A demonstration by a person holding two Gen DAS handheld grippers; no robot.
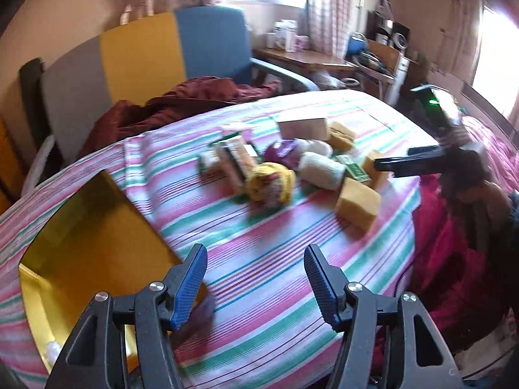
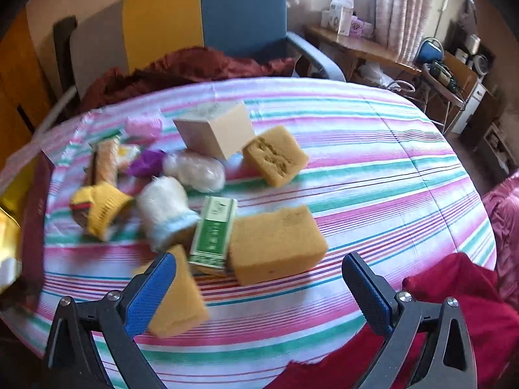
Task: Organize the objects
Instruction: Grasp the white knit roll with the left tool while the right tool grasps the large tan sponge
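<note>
We judge the sorting barely begun: the sponges (image 2: pixel 277 238), rolls and small cartons sit piled mid-bed (image 2: pixel 373 168), with the gold-lined box (image 1: pixel 81 227) at its left nearly empty. Our left gripper (image 1: pixel 255 283) and right gripper (image 2: pixel 259 291) hover above, jaws apart, holding nothing.

bedspread (image 2: pixel 373 162): pink-green-white stripes | sponges (image 2: pixel 275 243): tan | chair (image 2: pixel 243 13): blue-yellow-grey
</note>
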